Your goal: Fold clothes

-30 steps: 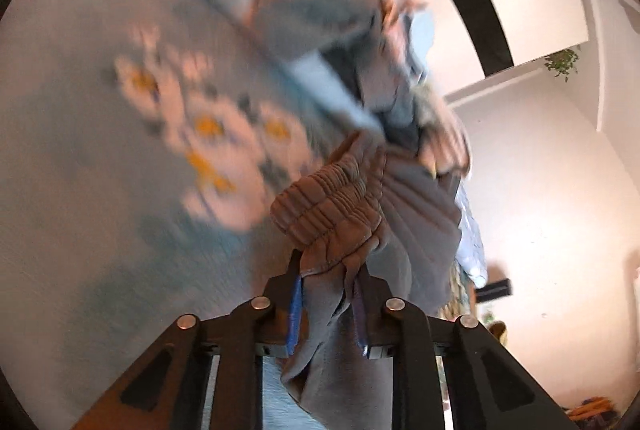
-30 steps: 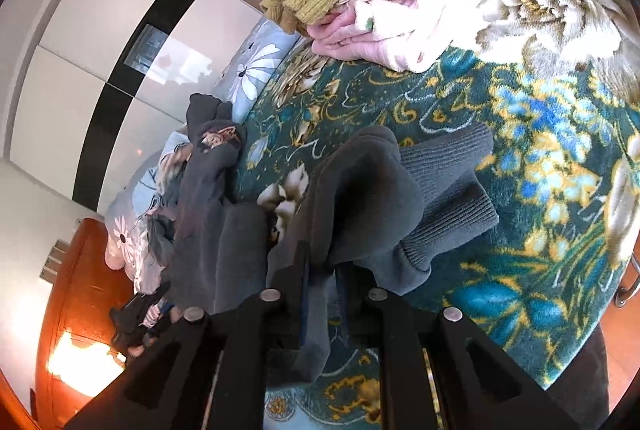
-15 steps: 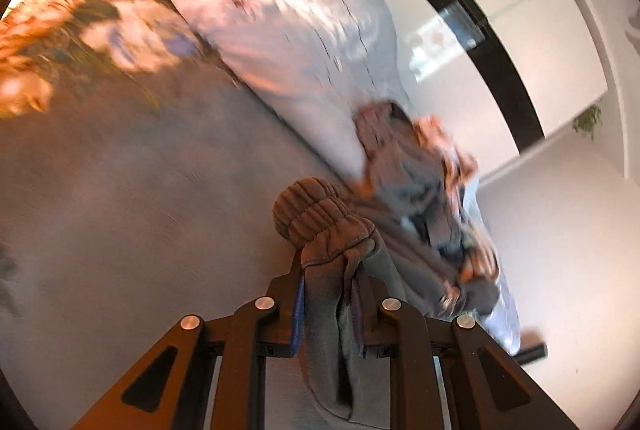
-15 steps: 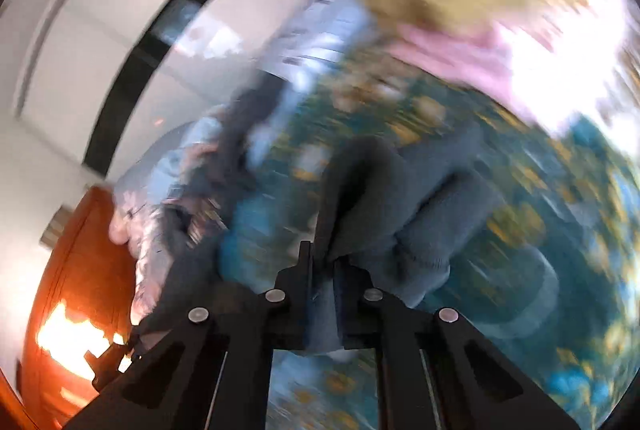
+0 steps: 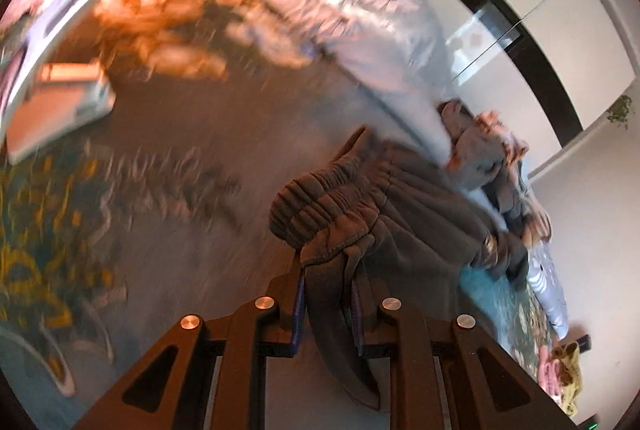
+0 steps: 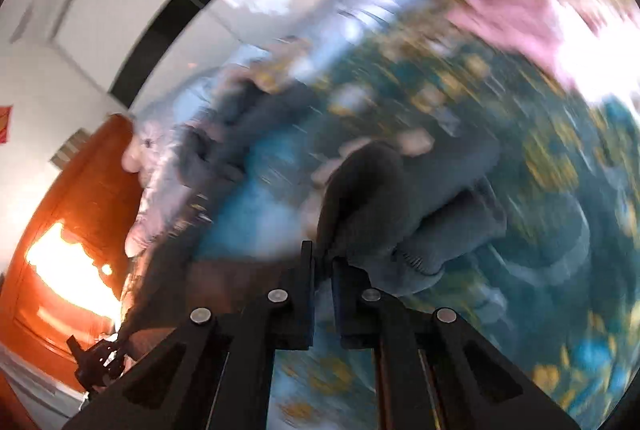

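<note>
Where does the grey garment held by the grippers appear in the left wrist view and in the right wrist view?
Left wrist view: the grey garment sits at centre, its gathered band pinched in the left gripper and trailing to the right.
Right wrist view: the grey garment sits at centre right, bunched above the right gripper, blurred.
Shared landmark: the black stripe on the white wardrobe.

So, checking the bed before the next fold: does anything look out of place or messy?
Yes: a crumpled heap of clothes lies against the pale pillow, unfolded. The grey trousers hang bunched between the left gripper and right gripper. Blur hides the rest.
</note>
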`<state>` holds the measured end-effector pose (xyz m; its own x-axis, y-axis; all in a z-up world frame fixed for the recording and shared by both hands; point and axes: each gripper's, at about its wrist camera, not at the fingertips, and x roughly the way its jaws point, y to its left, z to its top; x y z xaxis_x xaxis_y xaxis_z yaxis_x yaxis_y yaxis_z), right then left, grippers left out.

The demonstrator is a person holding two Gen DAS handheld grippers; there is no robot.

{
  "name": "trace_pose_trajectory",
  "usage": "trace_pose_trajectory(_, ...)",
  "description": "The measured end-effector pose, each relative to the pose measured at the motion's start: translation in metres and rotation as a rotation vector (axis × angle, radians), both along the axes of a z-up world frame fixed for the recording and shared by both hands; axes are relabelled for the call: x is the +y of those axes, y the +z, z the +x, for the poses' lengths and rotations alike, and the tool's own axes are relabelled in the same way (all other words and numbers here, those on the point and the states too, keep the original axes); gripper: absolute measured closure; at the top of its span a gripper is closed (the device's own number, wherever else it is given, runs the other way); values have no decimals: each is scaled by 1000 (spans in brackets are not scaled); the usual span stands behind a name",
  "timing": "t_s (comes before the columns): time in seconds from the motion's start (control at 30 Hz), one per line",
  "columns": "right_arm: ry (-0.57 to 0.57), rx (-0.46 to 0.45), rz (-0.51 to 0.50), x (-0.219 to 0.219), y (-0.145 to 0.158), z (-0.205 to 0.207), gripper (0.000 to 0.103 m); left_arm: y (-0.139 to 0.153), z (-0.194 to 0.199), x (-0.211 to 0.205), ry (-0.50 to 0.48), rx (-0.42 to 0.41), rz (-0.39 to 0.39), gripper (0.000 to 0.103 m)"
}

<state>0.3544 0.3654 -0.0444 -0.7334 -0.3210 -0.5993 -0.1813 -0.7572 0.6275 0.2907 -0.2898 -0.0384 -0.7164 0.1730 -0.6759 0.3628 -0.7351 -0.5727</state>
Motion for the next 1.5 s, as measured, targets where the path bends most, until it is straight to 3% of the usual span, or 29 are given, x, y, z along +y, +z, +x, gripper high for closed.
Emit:
trace_pose_trajectory(0.17,-18,-39,-36,10,-16,26,96,0,3,12,-45,-40,-68,82)
trace_pose_trajectory(0.3,-12,-68,-39,13,-24,30,95,-6,4,11,-40,-58,-48,82)
trace_pose_trajectory(0.37,-6,-54,-40,14,-20,40,88,-4,6,8,-49,-42,-38,81)
trace_pose_trajectory(0.43,-10,-34,-45,19,-16,51,64,-1,7,7,-63,-32,-30,78)
trace_pose_trajectory(0.47,-26,-15,-57,25,-13,59,60,0,7,6,-72,-31,-24,76)
trace_pose_trajectory(0.57,-97,26,-102,49,-8,78,56,5,7,8,-94,-60,-24,76)
trace_pose_trajectory(0.67,-159,32,-164,68,-12,78,55,20,9,17,-118,-74,-122,74)
trace_pose_trajectory(0.87,-211,47,-382,86,-31,53,55,55,22,30,-97,-65,-351,64)
trace_pose_trajectory(0.93,-235,23,-409,89,-35,47,55,66,25,41,-118,-37,-381,62)
trace_pose_trajectory(1.03,-268,-20,-432,92,-38,39,55,73,13,69,-219,19,-328,56)
trace_pose_trajectory(1.17,-308,-78,-457,96,-42,28,57,59,-20,118,-371,41,-234,54)
trace_pose_trajectory(1.3,-302,-103,-432,93,-39,17,94,31,-45,152,-440,-16,-156,54)
trace_pose_trajectory(1.33,-291,-100,-406,92,-31,11,94,26,-48,157,-448,-30,-150,54)
trace_pose_trajectory(1.4,-260,-53,-336,88,-7,2,95,18,-52,165,-470,-51,-133,54)
trace_pose_trajectory(1.5,-151,181,-183,79,55,11,95,14,-52,173,-485,-56,-141,54)
